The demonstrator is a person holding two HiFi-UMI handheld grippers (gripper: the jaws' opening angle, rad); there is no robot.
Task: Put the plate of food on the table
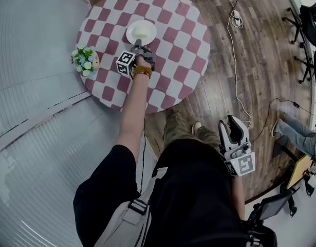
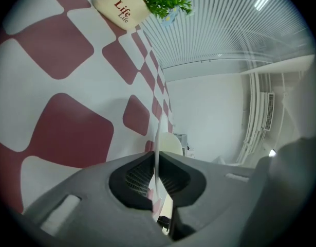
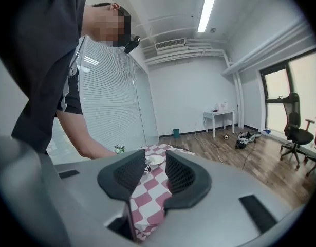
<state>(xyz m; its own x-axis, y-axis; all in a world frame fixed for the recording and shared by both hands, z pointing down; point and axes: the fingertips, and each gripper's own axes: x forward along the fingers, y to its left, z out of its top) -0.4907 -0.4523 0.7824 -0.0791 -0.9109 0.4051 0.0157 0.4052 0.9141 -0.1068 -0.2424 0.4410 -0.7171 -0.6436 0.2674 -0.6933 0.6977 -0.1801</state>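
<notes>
A white plate [image 1: 141, 32] with a pale bit of food sits on the round red-and-white checked table [image 1: 178, 60], towards its far side. My left gripper [image 1: 140, 49] reaches over the cloth and is shut on the plate's near rim. In the left gripper view the plate [image 2: 158, 133] stands edge-on between the pads of the left gripper [image 2: 156, 161], close against the cloth [image 2: 70, 133]. My right gripper [image 1: 230, 123] hangs low at the person's side over the wooden floor, open and holding nothing. In the right gripper view the right gripper [image 3: 155, 170] frames the distant table [image 3: 152, 189] and plate [image 3: 156, 160].
A small flower pot [image 1: 85, 60] stands near the table's left edge; it shows as a cream pot [image 2: 122, 6] in the left gripper view. A ribbed glass wall [image 1: 29, 60] runs along the left. Cables [image 1: 235, 19] and office chairs [image 1: 307, 24] are on the floor to the right.
</notes>
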